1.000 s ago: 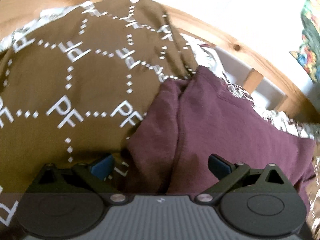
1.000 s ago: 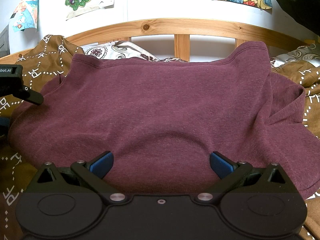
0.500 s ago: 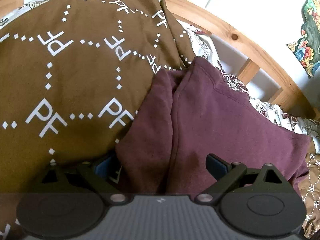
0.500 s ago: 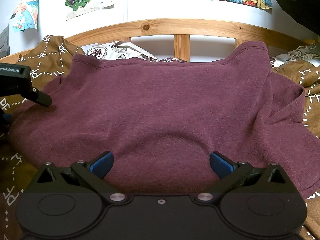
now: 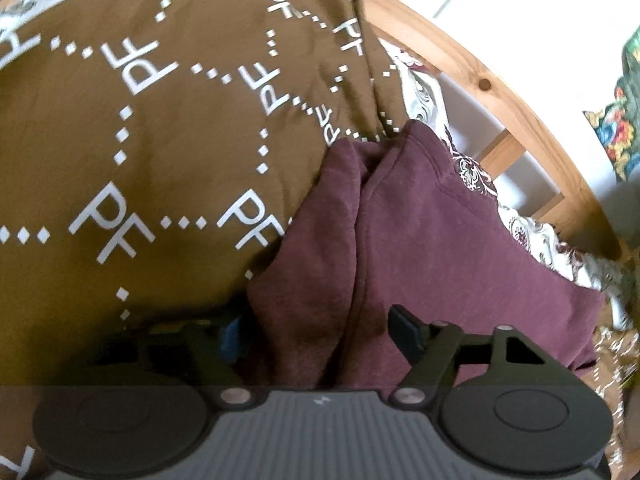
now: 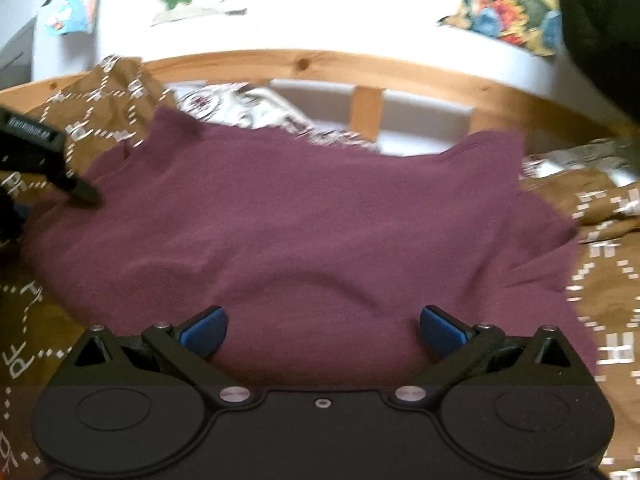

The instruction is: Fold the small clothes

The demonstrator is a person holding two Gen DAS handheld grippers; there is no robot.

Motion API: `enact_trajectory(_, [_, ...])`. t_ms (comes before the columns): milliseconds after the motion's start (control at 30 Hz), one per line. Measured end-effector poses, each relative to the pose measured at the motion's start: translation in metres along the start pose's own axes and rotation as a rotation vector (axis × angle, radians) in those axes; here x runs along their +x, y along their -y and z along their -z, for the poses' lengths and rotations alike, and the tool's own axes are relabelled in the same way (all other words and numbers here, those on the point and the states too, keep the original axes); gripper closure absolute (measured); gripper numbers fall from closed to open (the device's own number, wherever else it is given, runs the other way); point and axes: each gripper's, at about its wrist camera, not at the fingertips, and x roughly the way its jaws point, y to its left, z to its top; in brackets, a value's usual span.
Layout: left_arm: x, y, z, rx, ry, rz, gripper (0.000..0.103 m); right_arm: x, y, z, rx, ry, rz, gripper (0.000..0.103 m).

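Brown blanket (image 5: pixel 168 128) with white lettering — covers the bed. Wooden headboard (image 6: pixel 320 64) — far side. Maroon shirt (image 6: pixel 304 224) — spread flat on the blanket. Left gripper (image 5: pixel 316 332) — at the shirt's left edge, jaws just closing, bunched fabric between them, not yet pinched. Right gripper (image 6: pixel 322 330) — near hem, jaws wide apart.

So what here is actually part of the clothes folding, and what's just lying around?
Part of the job:
- maroon shirt
- left gripper, jaws just closing around the shirt's edge
- right gripper, open over the shirt

Just there:
- brown patterned blanket
- wooden bed rail
- pictures on the wall
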Motion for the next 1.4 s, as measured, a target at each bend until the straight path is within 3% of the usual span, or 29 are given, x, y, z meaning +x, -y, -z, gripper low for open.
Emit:
enact_trajectory(267, [0.000,-0.003,0.000,-0.026,-0.051,0.004,0.064,-0.030,0.032,0.001,0.147,-0.024,0.098,0.000])
enact_trajectory(400, [-0.003,0.007,0.006,0.033,-0.023,-0.004,0.082,-0.053,0.044,0.009,0.135,-0.008,0.116,0.000])
enact_trajectory(467, [-0.010,0.014,0.012,0.086,0.015,-0.007,0.086,-0.062,0.048,0.011,0.130,0.010,0.122,0.000])
enact_trajectory(700, [-0.032,0.069,0.015,0.219,0.087,-0.060,0.089,-0.075,0.070,0.015,0.123,0.049,0.086,0.000])
enact_trajectory(867, [-0.054,0.136,0.022,0.353,0.161,0.009,0.089,-0.078,0.092,0.016,0.136,0.073,0.084,0.000])
enact_trajectory(1000, [-0.056,0.202,0.046,0.523,0.188,0.067,0.089,-0.085,0.111,0.022,0.180,0.082,0.106,0.000])
enact_trajectory(1133, [-0.040,0.252,0.078,0.637,0.165,0.100,0.089,-0.095,0.131,0.033,0.191,0.076,0.158,0.000])
enact_trajectory(1400, [0.005,0.279,0.120,0.640,0.055,0.153,0.089,-0.109,0.162,0.064,0.211,0.011,0.255,0.000])
